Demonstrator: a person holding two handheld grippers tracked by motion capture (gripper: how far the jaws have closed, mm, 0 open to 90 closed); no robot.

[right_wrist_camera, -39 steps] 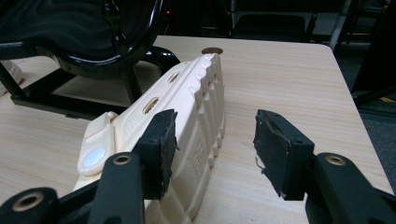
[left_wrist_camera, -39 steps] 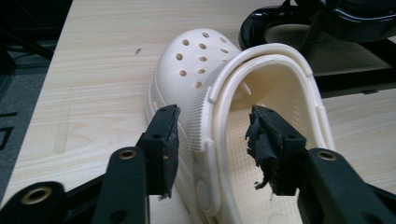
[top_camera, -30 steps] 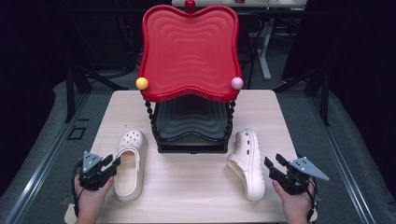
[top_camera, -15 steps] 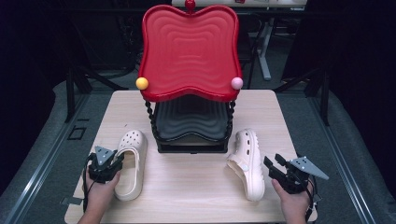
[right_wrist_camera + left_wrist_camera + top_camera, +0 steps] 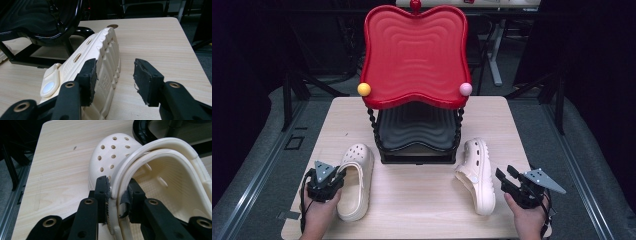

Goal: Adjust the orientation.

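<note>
Two cream clogs lie on the wooden table [image 5: 422, 200]. The left clog [image 5: 355, 187] sits sole down, toe pointing away. My left gripper [image 5: 337, 178] is shut on its left rim; in the left gripper view the jaws pinch the side wall and folded strap of this clog [image 5: 113, 152], the left gripper [image 5: 117, 195] level with the heel opening. The right clog [image 5: 477, 175] lies tipped on its side. My right gripper [image 5: 506, 173] stands open just right of it. In the right gripper view the ridged sole of that clog [image 5: 100, 60] touches the left pad of the right gripper [image 5: 116, 80].
A two-tier rack stands at the table's middle back, with a red wavy tray [image 5: 414, 55] on top and a black tray [image 5: 417, 131] below. Its black base [image 5: 30, 61] sits just beyond the right clog. A yellow knob [image 5: 364, 89] and a pink knob [image 5: 465, 89] mark the red tray's corners.
My left gripper moved right onto the left clog and shut on its rim. The right gripper and right clog have stayed put.
</note>
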